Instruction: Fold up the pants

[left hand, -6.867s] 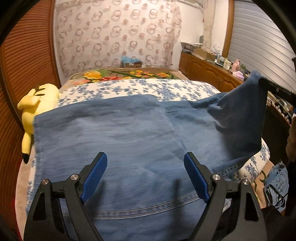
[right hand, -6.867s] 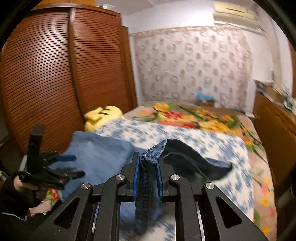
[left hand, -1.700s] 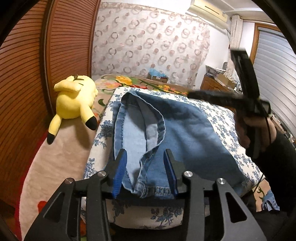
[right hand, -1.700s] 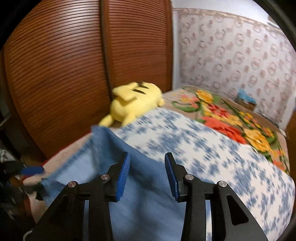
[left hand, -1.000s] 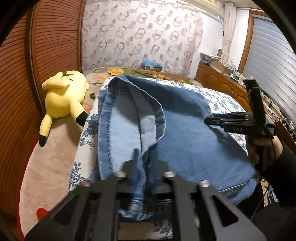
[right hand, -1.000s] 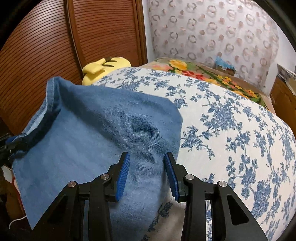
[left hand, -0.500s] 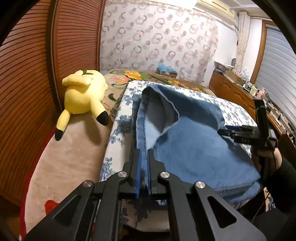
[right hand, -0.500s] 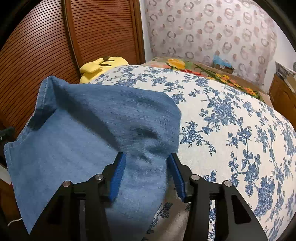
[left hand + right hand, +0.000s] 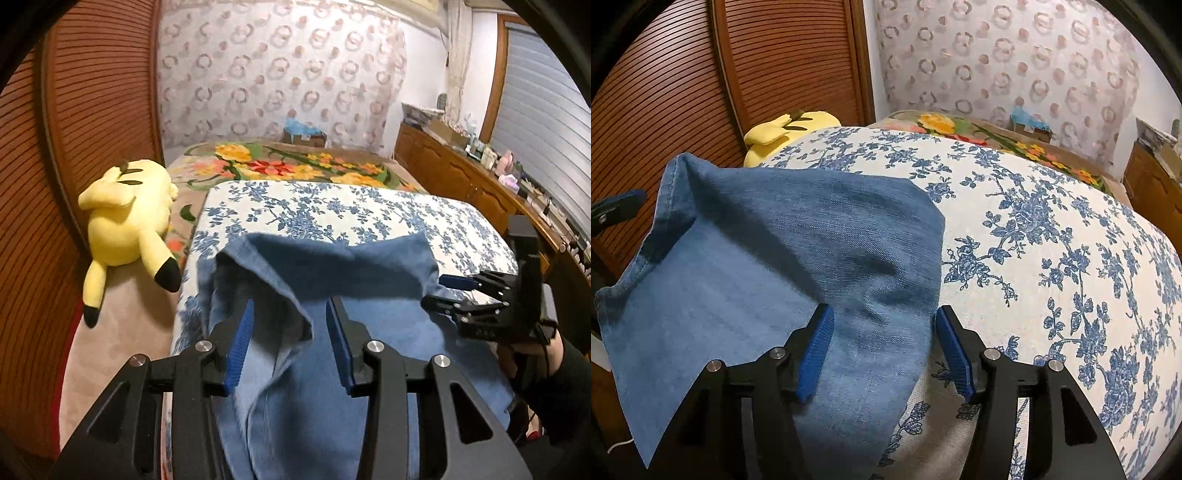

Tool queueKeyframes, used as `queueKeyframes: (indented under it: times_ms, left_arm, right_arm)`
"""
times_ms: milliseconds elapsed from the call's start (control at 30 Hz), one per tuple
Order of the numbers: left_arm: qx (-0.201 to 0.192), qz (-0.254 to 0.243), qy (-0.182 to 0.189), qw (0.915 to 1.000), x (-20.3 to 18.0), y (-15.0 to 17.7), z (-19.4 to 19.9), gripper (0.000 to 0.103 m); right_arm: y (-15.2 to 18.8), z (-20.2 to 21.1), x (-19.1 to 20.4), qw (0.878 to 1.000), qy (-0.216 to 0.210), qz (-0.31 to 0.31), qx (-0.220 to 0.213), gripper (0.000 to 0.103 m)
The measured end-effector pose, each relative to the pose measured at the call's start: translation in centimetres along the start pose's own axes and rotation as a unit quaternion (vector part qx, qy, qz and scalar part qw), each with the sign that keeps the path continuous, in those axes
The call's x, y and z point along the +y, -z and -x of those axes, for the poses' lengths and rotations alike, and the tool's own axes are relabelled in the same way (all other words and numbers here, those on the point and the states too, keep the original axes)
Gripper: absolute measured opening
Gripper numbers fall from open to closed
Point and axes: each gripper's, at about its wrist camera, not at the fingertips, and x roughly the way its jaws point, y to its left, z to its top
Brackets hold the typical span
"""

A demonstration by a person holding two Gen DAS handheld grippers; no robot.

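Wardrobe (image 9: pixel 74 122): slatted wooden doors along the left of the bed, well clear of the work.
Plush toy (image 9: pixel 125 221): yellow, lying on the bed's left edge, beside the quilt and apart from the denim.
Pants (image 9: pixel 332 332): blue denim, bunched into a folded stack at the near end of the bed (image 9: pixel 332 206), on the blue-flowered quilt; a hemmed flap on the left stands up loosely instead of lying flat.
Left hand-held gripper (image 9: pixel 290 341): jaws opening, blue pads clear of the cloth on both sides — released, with the raised flap between them but not pinched.
Right hand-held gripper (image 9: pixel 882 354): jaws opening too, straddling the right edge of the stack without pressing it; released. Seen from the left camera it sits at the stack's far right corner (image 9: pixel 448 293).
Stage, as I judge it: a fold just laid down and let go; the stack looks uneven, so squaring up or one more fold probably remains.
Risk one: the upright flap may flop back open once nothing holds it, because stiff denim springs out of a soft crease.
Risk two: a pad could snag the hem as the left hand-held gripper pulls away, dragging the top layer askew.
Risk three: the near edge hangs over the mattress — its weight might slide the stack off.
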Motion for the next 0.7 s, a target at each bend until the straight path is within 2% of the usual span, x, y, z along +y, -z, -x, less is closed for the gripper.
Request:
queueKeyframes:
  times_ms: [333,433,500,533,567,700]
  left_arm:
    - [0.034,-0.015,-0.030,0.9989,0.7,-1.2,-3.1,0.042]
    - [0.034,-0.016,-0.029,0.9989,1.0,-1.4,-3.4,0.041]
    - [0.037,-0.021,-0.027,0.9988,1.2,-1.5,-3.7,0.025]
    - [0.037,-0.023,-0.024,0.9987,1.2,-1.5,-3.7,0.022]
    - [0.036,-0.025,-0.022,0.9988,1.3,-1.5,-3.7,0.014]
    - [0.039,-0.019,-0.033,0.9985,2.5,-1.4,-4.2,0.011]
  right_arm:
    - [-0.5,1.4,-2.4,0.999,-0.017,-0.016,-0.024,0.060]
    - [-1.2,2.0,-3.6,0.999,-0.015,-0.021,-0.026,0.060]
    - [-1.7,2.3,-4.2,0.999,-0.025,-0.024,-0.030,0.060]
    - [-1.9,2.2,-4.5,0.999,-0.028,-0.026,-0.029,0.060]
    - [-2.2,2.1,-4.7,0.999,-0.030,-0.027,-0.028,0.060]
    - [-3.3,0.7,-5.6,0.998,-0.045,-0.032,-0.020,0.060]
